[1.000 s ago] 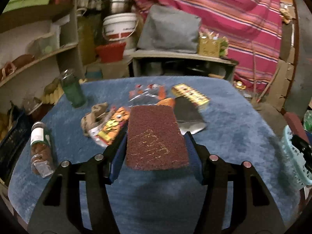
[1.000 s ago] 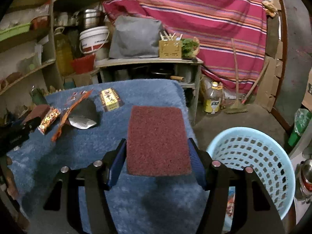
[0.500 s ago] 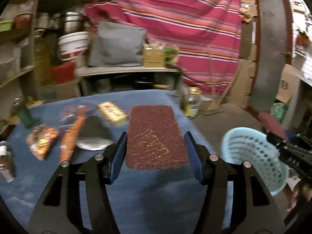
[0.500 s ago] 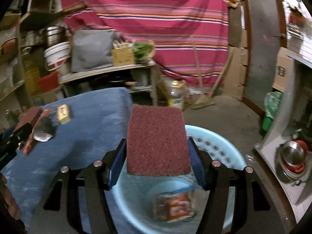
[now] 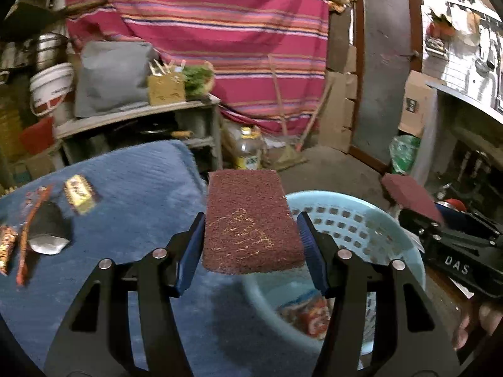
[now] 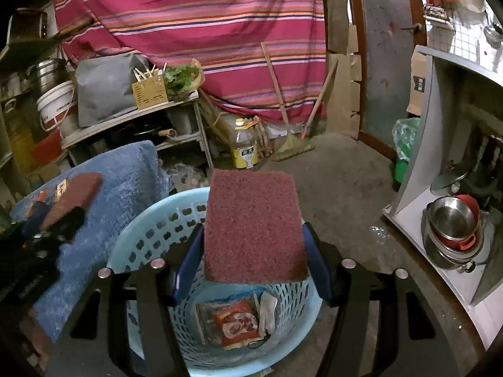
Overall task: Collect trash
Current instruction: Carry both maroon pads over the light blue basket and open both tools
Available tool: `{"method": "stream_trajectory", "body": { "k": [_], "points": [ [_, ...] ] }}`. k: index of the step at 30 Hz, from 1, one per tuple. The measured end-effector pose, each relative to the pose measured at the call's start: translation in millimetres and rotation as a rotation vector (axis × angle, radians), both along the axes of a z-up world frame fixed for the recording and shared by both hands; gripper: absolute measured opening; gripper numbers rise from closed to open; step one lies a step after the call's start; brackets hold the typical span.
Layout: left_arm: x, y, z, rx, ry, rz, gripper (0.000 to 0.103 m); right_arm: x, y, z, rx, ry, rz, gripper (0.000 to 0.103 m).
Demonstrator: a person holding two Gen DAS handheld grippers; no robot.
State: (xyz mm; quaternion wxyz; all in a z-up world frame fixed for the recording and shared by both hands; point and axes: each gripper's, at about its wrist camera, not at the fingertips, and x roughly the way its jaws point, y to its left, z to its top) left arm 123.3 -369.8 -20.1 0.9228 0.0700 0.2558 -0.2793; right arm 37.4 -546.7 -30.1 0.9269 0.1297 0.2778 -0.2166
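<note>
A light blue perforated basket (image 6: 147, 238) stands on the floor beside the blue-covered table (image 5: 132, 185); it also shows in the left wrist view (image 5: 361, 220). A red snack wrapper (image 6: 235, 323) and other wrappers lie in it. My right gripper (image 6: 254, 267) hovers over the basket; my left gripper (image 5: 251, 245) is over the table's right edge next to the basket. Each carries a maroon scouring pad on top, which hides the gap between the blue fingers. On the table lie a gold wrapper (image 5: 80, 193), a silver-black pouch (image 5: 47, 229) and an orange wrapper (image 5: 30, 223).
A shelf bench (image 6: 132, 116) with a grey cushion, wooden box and greens stands behind the table. An oil bottle (image 6: 243, 149) and broom are on the floor by the striped curtain. A grey cabinet with metal bowls (image 6: 452, 226) stands to the right.
Both grippers have swung right, from over the table to the basket. The right gripper now looks down into the basket; the left now faces the table's right edge.
</note>
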Motion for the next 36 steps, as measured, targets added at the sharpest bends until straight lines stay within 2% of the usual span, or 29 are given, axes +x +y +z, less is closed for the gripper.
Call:
{"method": "stream_trajectory", "body": {
  "k": [10, 14, 19, 25, 28, 30, 32, 36],
  "points": [
    [18, -38, -24, 0.028, 0.067, -0.070, 0.059, -4, -7, -4, 0.028, 0.013, -0.003, 0.061],
    [21, -35, -20, 0.024, 0.059, -0.050, 0.075, -4, -5, -5, 0.030, 0.019, 0.002, 0.061],
    [24, -2, -10, -0.014, 0.042, 0.014, 0.089, 4, 1, -8, 0.024, 0.035, 0.018, 0.061],
    [24, 46, 2, -0.035, 0.036, 0.079, 0.094, 18, 18, -8, 0.011, 0.042, 0.044, 0.061],
    [21, 69, 10, -0.026, 0.008, 0.112, 0.096, 26, 26, -12, -0.004, 0.059, 0.047, 0.062],
    [18, 86, 14, -0.019, -0.016, 0.134, 0.097, 30, 28, -14, -0.006, 0.072, 0.043, 0.066],
    [17, 102, 17, -0.017, -0.032, 0.154, 0.097, 32, 30, -15, -0.011, 0.075, 0.026, 0.079],
    [21, 132, 20, -0.012, -0.028, 0.195, 0.097, 34, 32, -15, -0.023, 0.085, -0.002, 0.082]
  ]
}}
